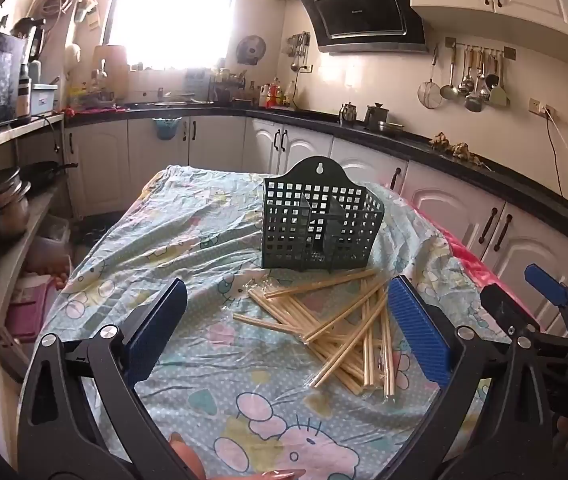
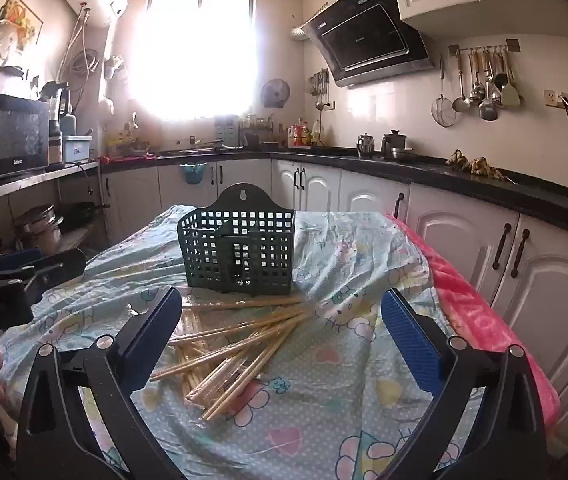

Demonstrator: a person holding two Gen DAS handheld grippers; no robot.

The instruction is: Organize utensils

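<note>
nearest, left gripper (image 1: pixel 288 320) and right gripper (image 2: pixel 282 328), both spread wide, nothing pinched, above a cartoon-print tablecloth (image 1: pixel 212 364). just past the fingertips, a loose heap of wooden chopsticks (image 1: pixel 340 332) lying crisscrossed on the cloth. right behind, touching the heap's far edge, an upright dark green slotted utensil basket (image 1: pixel 316 224). beyond, white kitchen cabinets (image 1: pixel 220 144).

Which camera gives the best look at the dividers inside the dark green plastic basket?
The right wrist view: the dark green plastic basket is nearly centred there, dividers visible over its rim. The left wrist view shows them mostly through the grid.
</note>
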